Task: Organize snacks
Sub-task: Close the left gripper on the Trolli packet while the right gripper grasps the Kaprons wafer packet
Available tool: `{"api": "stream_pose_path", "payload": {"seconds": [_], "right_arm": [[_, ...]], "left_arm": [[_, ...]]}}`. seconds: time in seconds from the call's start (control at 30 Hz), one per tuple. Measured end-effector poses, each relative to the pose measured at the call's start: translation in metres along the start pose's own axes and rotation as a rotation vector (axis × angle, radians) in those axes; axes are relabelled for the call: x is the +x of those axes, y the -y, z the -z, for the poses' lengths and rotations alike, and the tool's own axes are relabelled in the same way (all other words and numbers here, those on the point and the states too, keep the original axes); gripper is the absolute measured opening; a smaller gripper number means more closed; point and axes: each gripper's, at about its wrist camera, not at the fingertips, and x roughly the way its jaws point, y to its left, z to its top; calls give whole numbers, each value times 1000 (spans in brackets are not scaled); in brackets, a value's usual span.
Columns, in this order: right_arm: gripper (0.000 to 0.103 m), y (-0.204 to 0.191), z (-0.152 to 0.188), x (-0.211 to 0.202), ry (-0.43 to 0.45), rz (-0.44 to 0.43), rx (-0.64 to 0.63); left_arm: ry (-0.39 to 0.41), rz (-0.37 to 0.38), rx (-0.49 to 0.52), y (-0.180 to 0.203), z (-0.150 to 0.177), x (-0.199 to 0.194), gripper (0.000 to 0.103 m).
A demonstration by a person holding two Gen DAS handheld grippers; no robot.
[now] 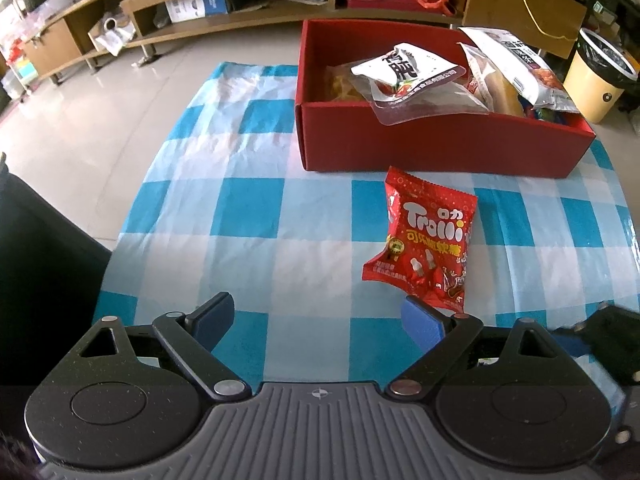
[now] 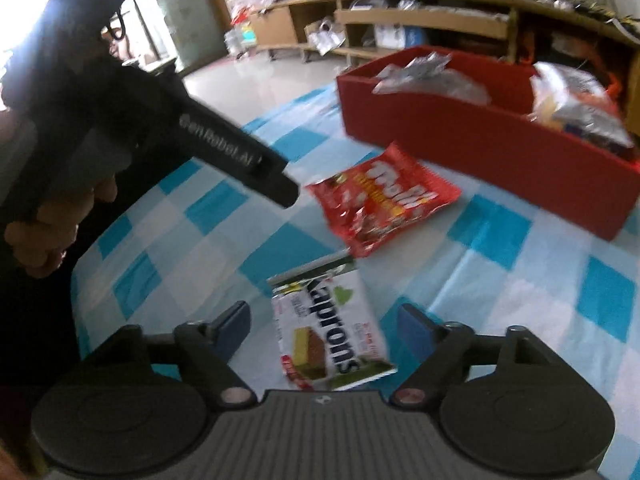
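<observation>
L gripper [image 1: 320,320] jaws apart, empty; Trolli bag [image 1: 424,240] at 1 o'clock. R gripper [image 2: 322,330] jaws apart, straddling wafer pack [image 2: 332,328], pads not touching.

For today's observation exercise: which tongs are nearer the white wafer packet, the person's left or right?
Right. The right tongs straddle the white wafer packet, which lies between their open fingers. The left tongs hover beside the red Trolli bag, farther away.
</observation>
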Motion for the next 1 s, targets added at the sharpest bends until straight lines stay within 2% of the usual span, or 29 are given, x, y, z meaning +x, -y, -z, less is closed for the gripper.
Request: {"api": "stream_pose_path", "payload": {"seconds": [0.1,0.13,0.2,0.27,0.47,0.73,0.83,0.93,1.0], "right_arm": [[75,-4,0,11,-24,13,-42],[72,-6,-1,12,-26,23,-55],[61,-9,-2,12,-23,61,-67],[58,-10,-1,10,-32,68,-77],[57,6,8,-12,-34,105,8],[57,38,9,-32,4,138,146],[57,41,6,-30,-7,133,169],[57,46,5,-29,-8,135,188],[57,49,5,-31,-5,134,197]], "left_arm": [[-12,7,-6,-1,0,3,94],[-18,8,-4,-1,1,5,94],[-31,5,5,2,2,9,94],[-43,5,14,6,2,13,94],[-57,61,48,33,-7,24,95],[-62,16,69,65,-26,53,98],[-68,44,46,62,-29,58,99],[-65,70,50,60,-28,55,88],[-58,81,69,61,-26,49,71]]}}
